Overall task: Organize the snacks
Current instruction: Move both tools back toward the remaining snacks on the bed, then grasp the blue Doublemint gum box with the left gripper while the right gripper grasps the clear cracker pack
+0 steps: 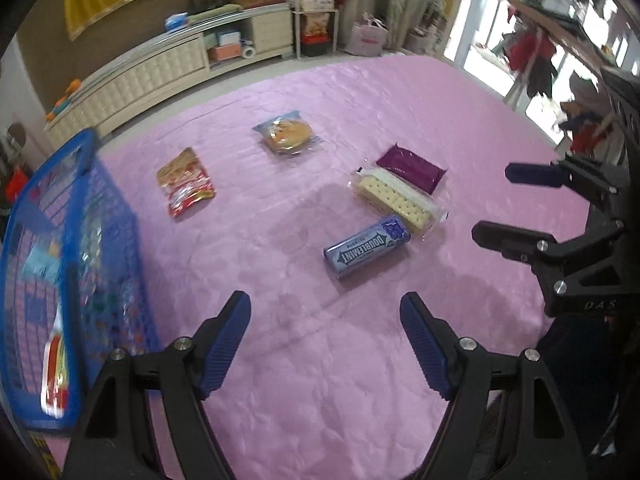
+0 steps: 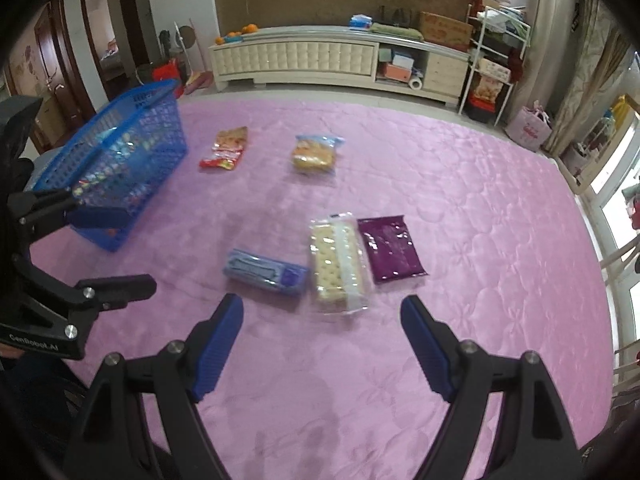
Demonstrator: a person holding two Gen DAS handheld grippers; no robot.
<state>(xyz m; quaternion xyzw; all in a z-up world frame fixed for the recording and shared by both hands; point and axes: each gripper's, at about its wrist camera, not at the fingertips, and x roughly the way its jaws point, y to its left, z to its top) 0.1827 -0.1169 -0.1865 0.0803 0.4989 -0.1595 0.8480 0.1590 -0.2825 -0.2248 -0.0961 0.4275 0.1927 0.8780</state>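
Blue basket (image 2: 120,160) on pink bed (image 2: 480,220): holds a few packets, blurred, maybe wrapped snacks. Gum pack (image 1: 368,246) lies flat right of basket, long axis pointing at cracker pack (image 1: 396,200). Left tongs (image 1: 324,344) and right tongs (image 2: 322,344) spread, empty, tilted down over bed.

We see daylight from the windows (image 1: 500,20) glaring off the pink quilt (image 1: 320,360); fisheye edges bend and darken, details blur.

Blue basket (image 1: 60,240) cut off, contents blurred behind mesh
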